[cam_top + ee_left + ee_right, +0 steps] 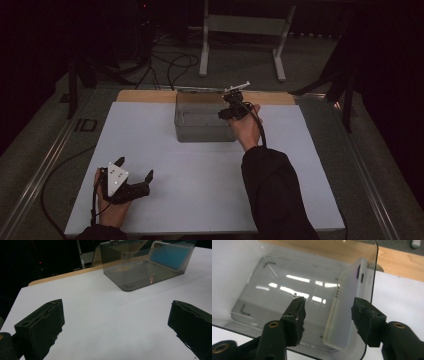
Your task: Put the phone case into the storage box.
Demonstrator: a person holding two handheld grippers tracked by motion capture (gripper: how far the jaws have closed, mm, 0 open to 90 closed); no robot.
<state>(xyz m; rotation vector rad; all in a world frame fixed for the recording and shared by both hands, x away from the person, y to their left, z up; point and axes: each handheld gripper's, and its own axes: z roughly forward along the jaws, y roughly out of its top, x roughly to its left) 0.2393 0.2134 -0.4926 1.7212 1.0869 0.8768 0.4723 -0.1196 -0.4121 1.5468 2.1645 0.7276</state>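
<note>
A smoky clear plastic box (200, 134) (112, 265) (262, 287) stands at the far middle of the white sheet (200, 175). Inside it a phone case (344, 302) rests on edge against the right wall; in the left gripper view the phone case (170, 255) has a blue inner face and a pale rim. My right gripper (231, 107) (329, 312) reaches down into the box's right end. It is open, its jaws straddling the case without pressing on it. My left gripper (134, 169) (116, 312) lies open at the near left, nothing between its jaws.
A wooden board (150, 96) shows beyond the sheet's far edge. Behind the table stand a white metal frame (240, 25) and loose cables (175, 65). Metal rails (45, 165) run along the table's sides.
</note>
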